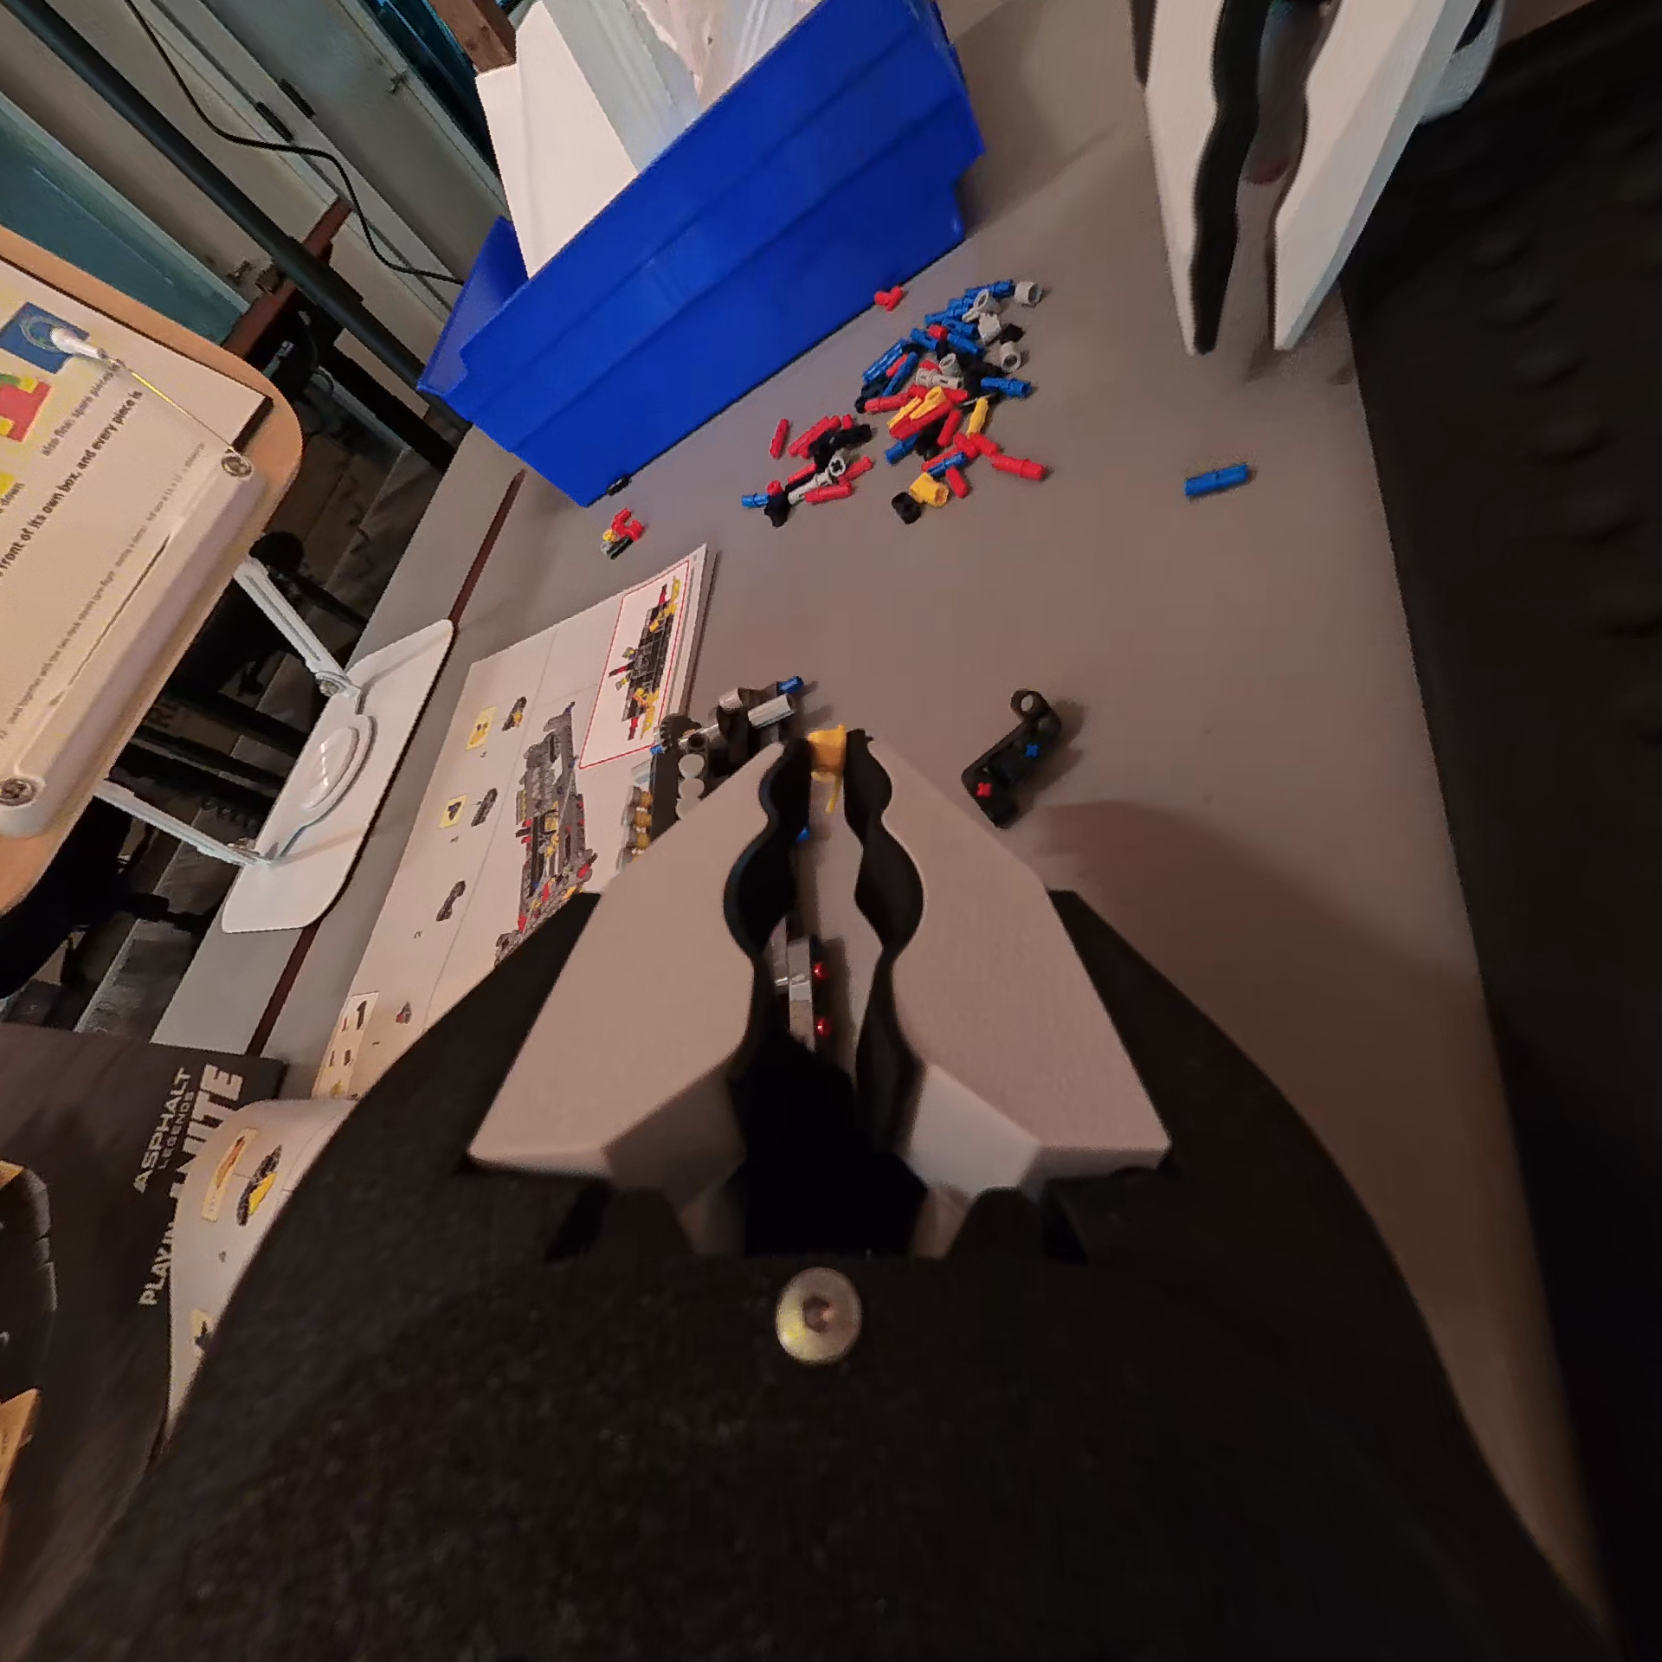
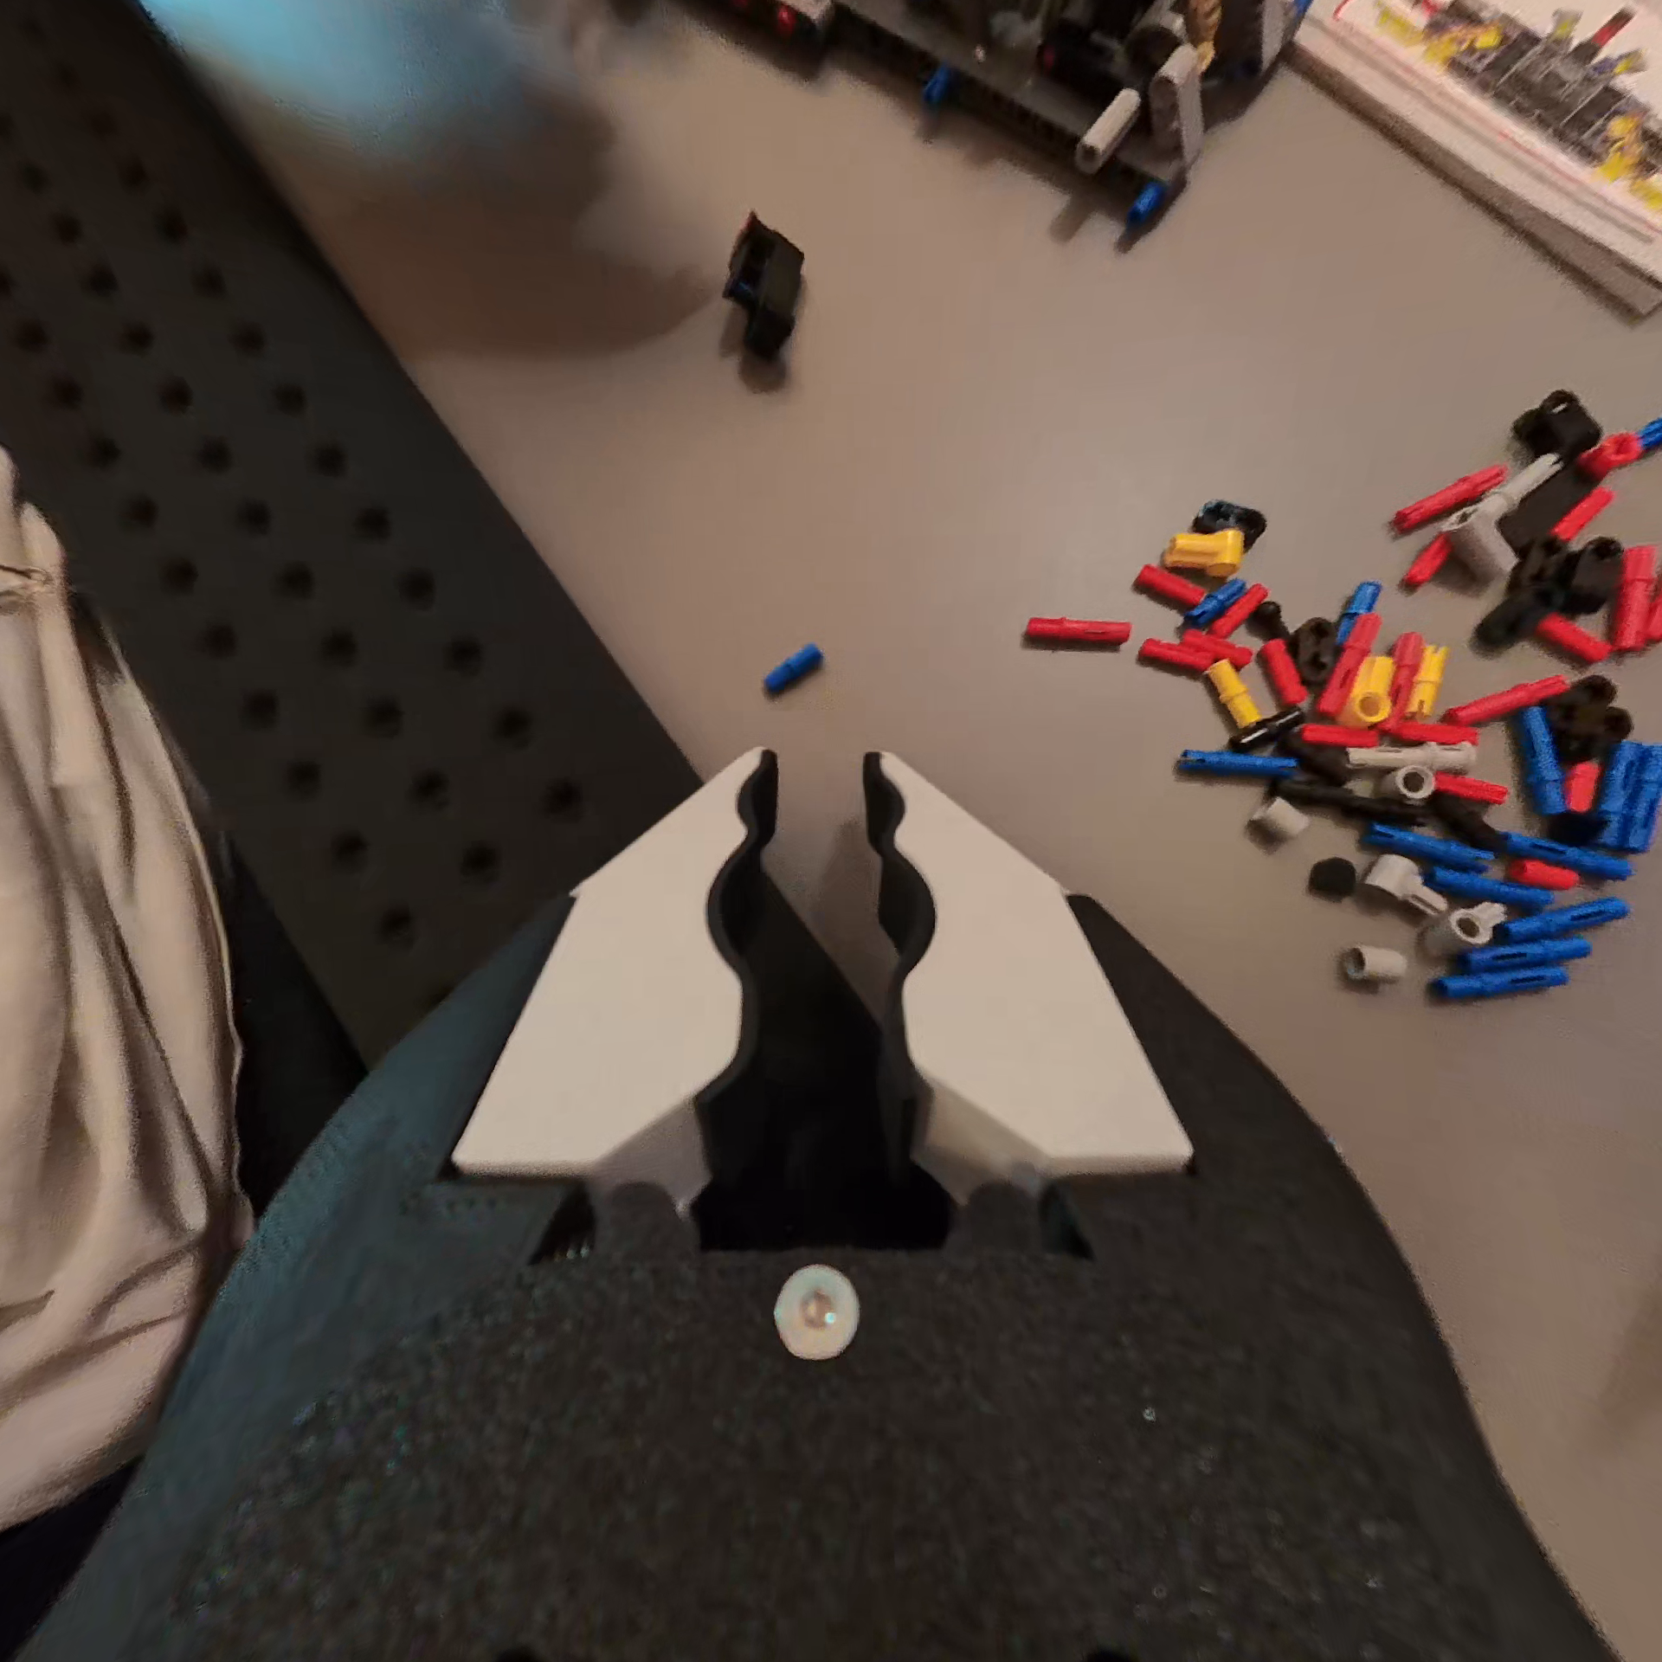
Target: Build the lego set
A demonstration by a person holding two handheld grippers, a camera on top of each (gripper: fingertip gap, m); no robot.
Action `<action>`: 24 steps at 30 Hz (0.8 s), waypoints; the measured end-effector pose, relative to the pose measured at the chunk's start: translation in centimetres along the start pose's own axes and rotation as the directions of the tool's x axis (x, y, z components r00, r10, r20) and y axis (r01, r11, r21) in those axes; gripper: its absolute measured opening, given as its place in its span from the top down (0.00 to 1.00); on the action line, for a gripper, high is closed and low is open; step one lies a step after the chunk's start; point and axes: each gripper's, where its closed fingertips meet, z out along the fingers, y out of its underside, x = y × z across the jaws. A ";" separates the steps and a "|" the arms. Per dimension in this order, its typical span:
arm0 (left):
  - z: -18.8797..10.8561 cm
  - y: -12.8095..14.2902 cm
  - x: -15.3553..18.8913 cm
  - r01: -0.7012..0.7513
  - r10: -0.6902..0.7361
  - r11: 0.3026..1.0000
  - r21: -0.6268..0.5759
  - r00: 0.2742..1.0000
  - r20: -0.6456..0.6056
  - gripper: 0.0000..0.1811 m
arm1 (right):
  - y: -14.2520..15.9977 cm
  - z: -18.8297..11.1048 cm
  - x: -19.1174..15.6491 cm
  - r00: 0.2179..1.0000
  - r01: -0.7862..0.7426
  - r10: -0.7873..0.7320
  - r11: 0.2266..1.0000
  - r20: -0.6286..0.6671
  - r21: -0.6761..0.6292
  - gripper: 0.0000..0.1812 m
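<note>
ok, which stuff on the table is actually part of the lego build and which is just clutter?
Job:
- partly built model, under the left gripper, which is closed on its yellow piece
- loose pin pile
- stray blue pin ahead of the open right gripper
- small black subassembly
- instruction booklet

Clutter:
- blue bin
- white stand

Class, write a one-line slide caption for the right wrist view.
Open right gripper hovers over a grey table, pointing toward a lone blue pin, with a pile of loose pieces at right.
</note>
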 end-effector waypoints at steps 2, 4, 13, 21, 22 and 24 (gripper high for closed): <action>0.0 0.1 0.0 -0.003 0.003 1.000 -0.006 1.000 0.002 0.97 | 0.0 0.9 -0.2 1.000 -0.015 0.016 0.999 0.025 -0.049 0.88; 0.0 0.1 0.0 -0.009 0.009 1.000 -0.007 1.000 0.004 0.97 | -0.8 1.5 -1.0 0.998 -0.022 0.024 0.999 0.050 -0.047 0.87; 0.0 -0.1 0.5 -0.028 0.028 1.000 -0.008 1.000 -0.009 0.97 | -2.1 4.4 -2.4 0.998 0.062 -0.061 0.994 0.009 -0.091 0.92; 0.1 0.0 0.6 -0.061 0.061 0.998 -0.018 0.998 -0.002 0.97 | -2.5 4.0 -1.9 0.996 0.084 -0.086 0.992 -0.014 -0.090 0.95; 0.1 0.0 0.6 -0.061 0.061 0.998 -0.018 0.998 -0.003 0.97 | -2.6 3.8 -1.9 0.997 0.072 -0.073 0.994 -0.007 -0.081 0.95; 0.1 0.1 0.6 -0.069 0.069 0.997 -0.021 0.998 -0.002 0.97 | -2.6 3.5 -2.0 0.999 0.051 -0.049 0.994 0.021 -0.092 0.95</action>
